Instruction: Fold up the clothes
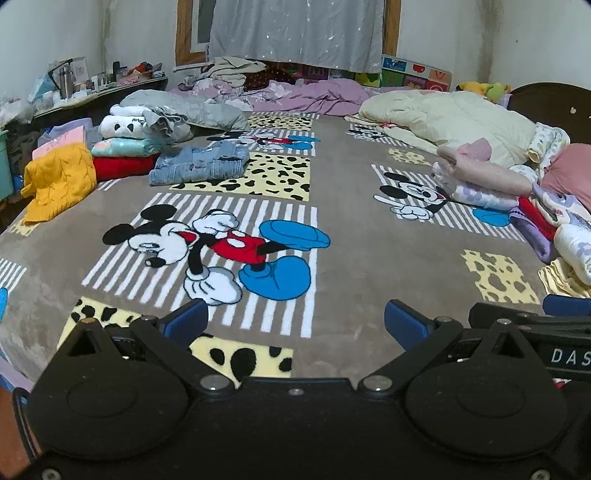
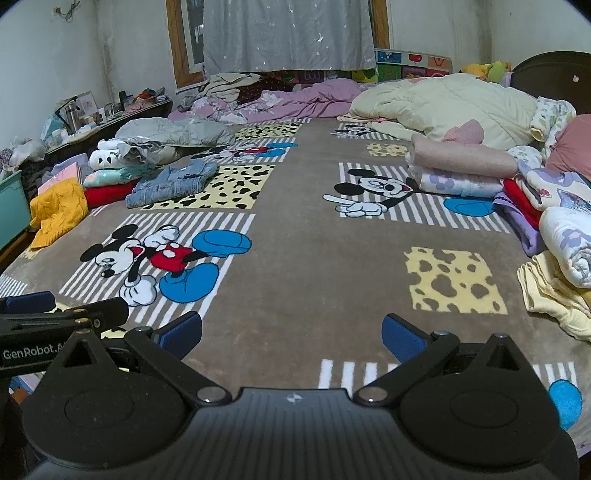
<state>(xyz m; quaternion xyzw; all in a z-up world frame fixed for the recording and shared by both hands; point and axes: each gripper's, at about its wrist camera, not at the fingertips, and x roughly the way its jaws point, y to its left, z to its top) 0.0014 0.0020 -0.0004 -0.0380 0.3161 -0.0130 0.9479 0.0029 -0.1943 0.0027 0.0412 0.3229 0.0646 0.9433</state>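
Note:
A brown Mickey Mouse blanket (image 1: 343,229) covers the bed; it also shows in the right wrist view (image 2: 314,258). Folded jeans (image 1: 199,164) lie at its far left, also seen from the right wrist (image 2: 171,182). A stack of folded clothes (image 1: 125,147) and a yellow garment (image 1: 59,181) lie beside them. A pile of unfolded clothes (image 2: 554,221) lies at the right. My left gripper (image 1: 295,325) is open and empty above the near blanket. My right gripper (image 2: 291,336) is open and empty beside it.
A cream duvet (image 1: 454,122) and a purple quilt (image 1: 317,96) lie at the far end. A cluttered desk (image 1: 74,92) stands at the far left. A dark headboard (image 2: 550,74) is at the far right. A grey curtain (image 2: 288,33) hangs behind.

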